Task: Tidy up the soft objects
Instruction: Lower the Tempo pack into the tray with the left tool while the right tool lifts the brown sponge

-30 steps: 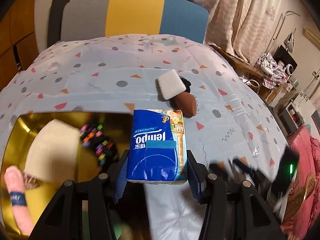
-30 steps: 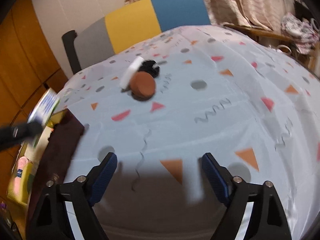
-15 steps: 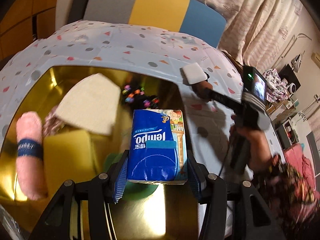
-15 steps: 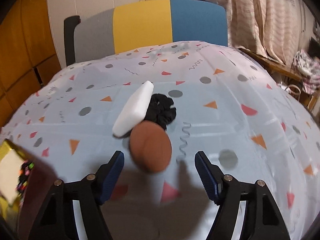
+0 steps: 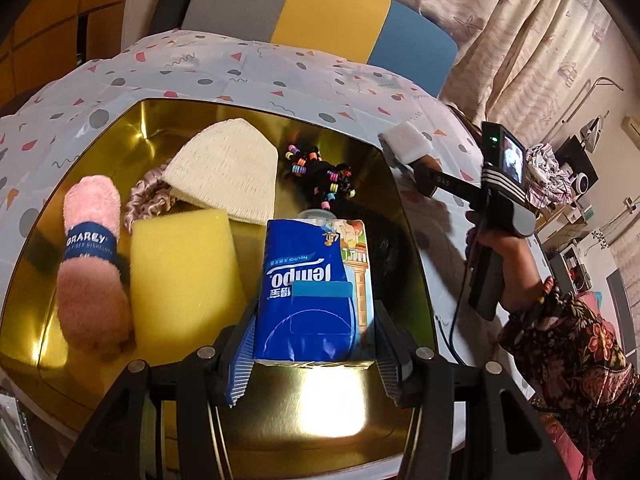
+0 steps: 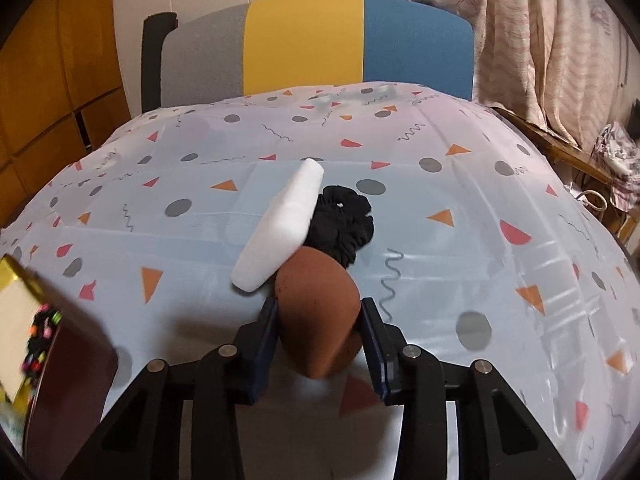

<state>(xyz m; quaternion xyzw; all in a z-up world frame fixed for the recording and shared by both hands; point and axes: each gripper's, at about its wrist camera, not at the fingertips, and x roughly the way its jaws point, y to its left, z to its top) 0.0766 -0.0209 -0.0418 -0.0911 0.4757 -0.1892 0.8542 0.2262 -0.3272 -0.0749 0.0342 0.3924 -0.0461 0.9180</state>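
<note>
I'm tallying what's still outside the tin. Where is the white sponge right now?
The white sponge lies on the tablecloth at the centre of the right wrist view, propped on the black scrunchie and the brown sponge, outside the gold tin.

I'm in a lived-in home room: patterned curtains (image 6: 560,40), a tricolour chair (image 6: 320,40), a confetti-print tablecloth (image 6: 440,200), laundry heaped (image 5: 546,176) beside shelves.

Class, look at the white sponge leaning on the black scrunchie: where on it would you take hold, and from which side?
Grip the white sponge across its thin faces near the raised far end, coming from above. It lies tilted, propped on the black scrunchie, so its flat sides are exposed there; the low end touches the brown sponge in the right hand-held gripper.
</note>
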